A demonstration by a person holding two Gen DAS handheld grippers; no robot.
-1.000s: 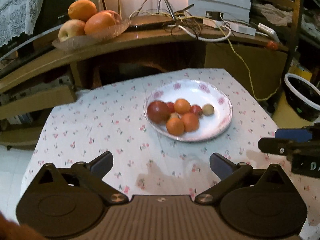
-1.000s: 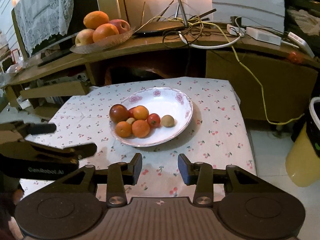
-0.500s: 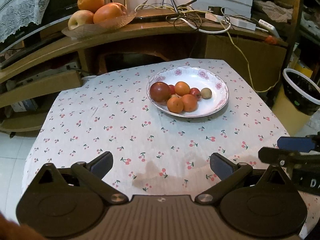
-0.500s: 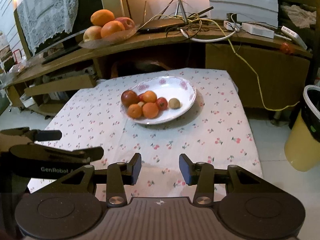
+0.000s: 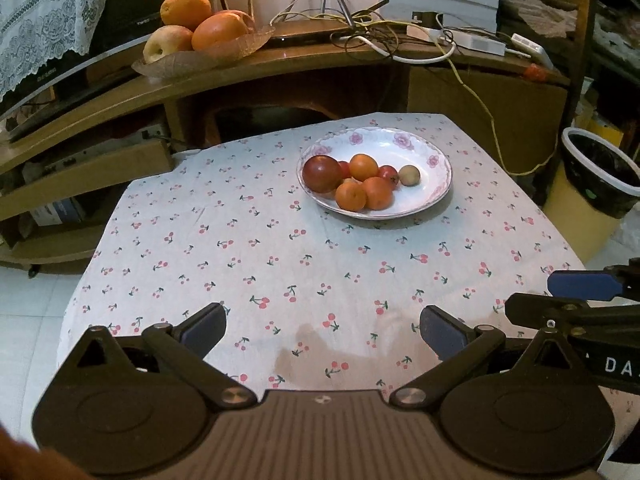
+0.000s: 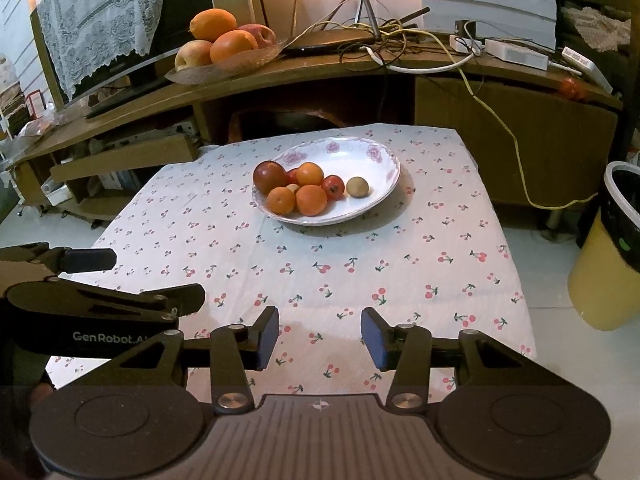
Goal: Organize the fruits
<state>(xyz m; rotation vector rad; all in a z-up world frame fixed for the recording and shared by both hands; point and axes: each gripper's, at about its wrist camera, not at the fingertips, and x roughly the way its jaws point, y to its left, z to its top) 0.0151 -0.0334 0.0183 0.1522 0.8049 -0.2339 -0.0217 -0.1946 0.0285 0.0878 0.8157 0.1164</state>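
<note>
Plate [image 5: 436, 184] of white china with pink roses on its rim, standing on the far half of the table [image 5: 240, 248], which wears a white cloth printed with red cherries. Fruit lies gathered on the plate's left side: a large dark-red fruit [image 5: 321, 173] at far left, three oranges [image 5: 363, 167] touching one another beside it, two small red fruits [image 5: 389, 174] half hidden among them, and one small tan fruit [image 5: 409, 175] lying slightly apart to the right. The plate's right half is bare.

Left gripper [image 5: 322, 330], seen from its own camera, hovers over the near edge of the table; its jaws stand wide apart, with only cloth between them. Right gripper [image 6: 319, 334] hovers beside it over the same edge; its jaws are parted less widely, have just been opening, and hold nothing. Each gripper appears at the margin of the other's view, side by side and well short of the plate.

Behind the table runs a curved wooden shelf [image 6: 320, 76]. On it, at left, a shallow glass dish [image 6: 224, 66] carries larger oranges and apples; at centre and right lie tangled cables [image 6: 384, 48] and white adapters. A lace cloth [image 6: 100, 16] hangs over a dark screen at far left. A bin [image 6: 608, 264], yellow with a dark liner, stands on the floor to the right of the table.
</note>
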